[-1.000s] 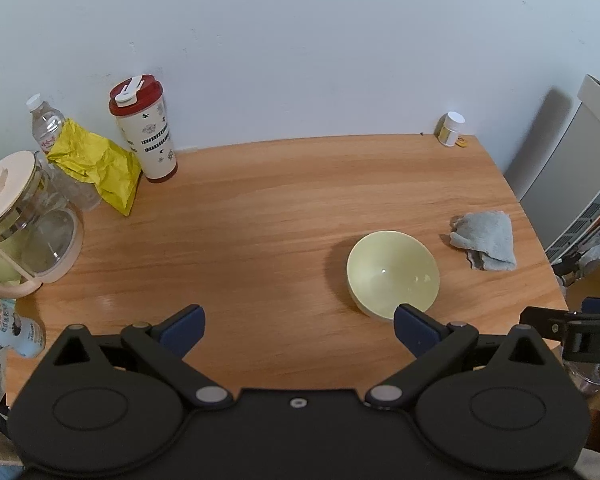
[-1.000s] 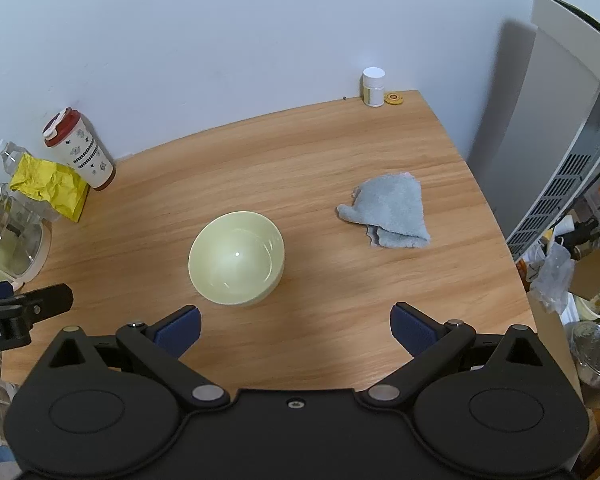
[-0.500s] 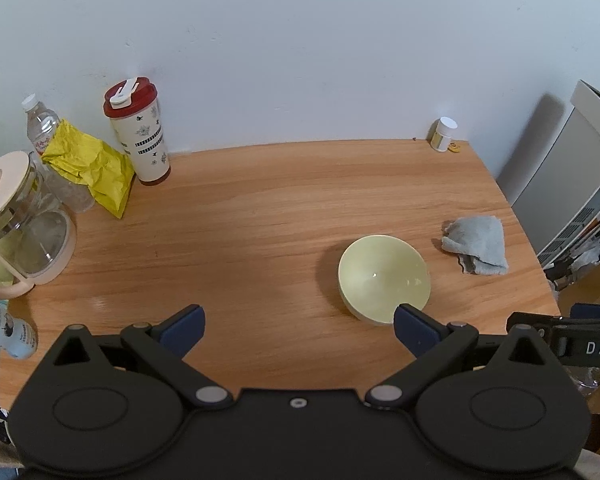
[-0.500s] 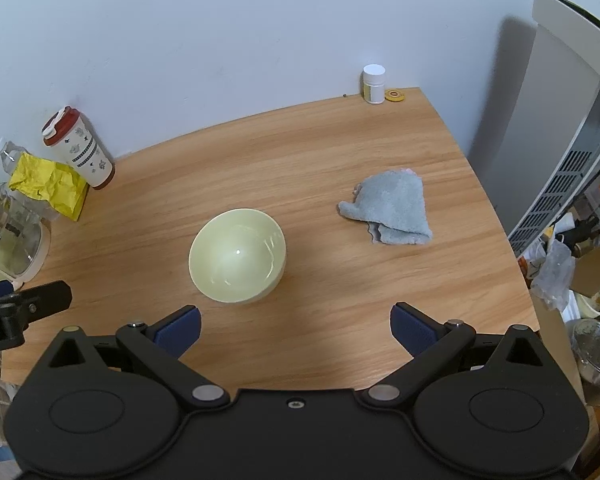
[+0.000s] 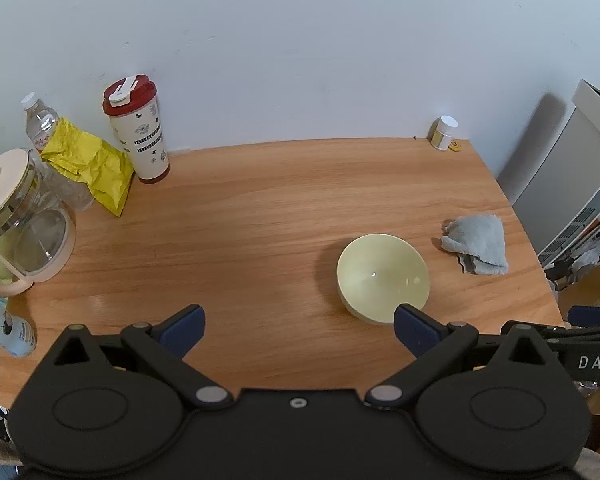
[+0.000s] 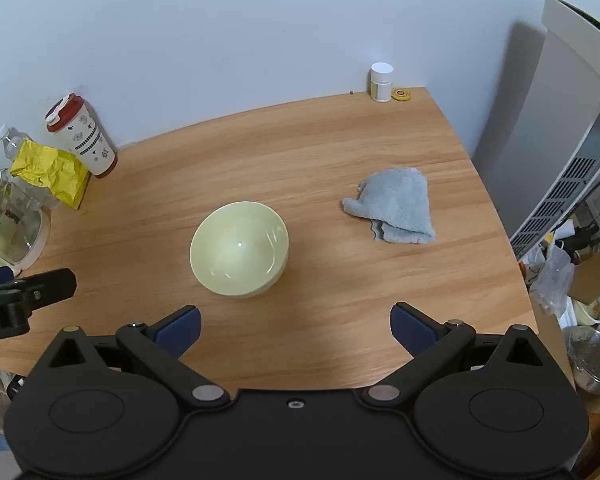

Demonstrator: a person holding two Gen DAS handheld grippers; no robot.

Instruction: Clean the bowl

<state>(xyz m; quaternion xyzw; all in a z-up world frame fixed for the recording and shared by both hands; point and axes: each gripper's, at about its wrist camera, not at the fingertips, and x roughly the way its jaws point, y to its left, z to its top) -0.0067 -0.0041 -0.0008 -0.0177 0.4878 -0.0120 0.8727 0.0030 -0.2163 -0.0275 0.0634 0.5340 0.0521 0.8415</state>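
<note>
I hold my left hand-held gripper (image 5: 298,326) above the near edge of the table (image 5: 260,208) with its blue-padded fingers spread wide and nothing between them. My right hand-held gripper (image 6: 296,324) hangs the same way, fingers wide apart and empty, over the near edge a little further right. Neither one touches anything.

The bowl (image 6: 239,249) stands upright on the table, pale yellow-green, glossy and empty inside. In the left wrist view the bowl (image 5: 383,278) sits just past my right fingertip (image 5: 414,330), which overlaps its near rim in the picture; in the right wrist view it lies ahead of my left fingertip (image 6: 180,328) with bare wood between.

A crumpled grey cloth (image 6: 396,206) lies flat on the table to the right of the bowl, near it but apart.

Along the back left by the wall stands a tumbler (image 5: 138,128) with a red lid, and beside it a yellow bag (image 5: 92,166) leans against a clear water bottle (image 5: 40,120). A glass jug (image 5: 20,216) with a cream lid sits at the left edge. At the far right corner a small white-capped jar (image 6: 381,82) stands with a little yellow disc (image 6: 402,95) just beside it
</note>
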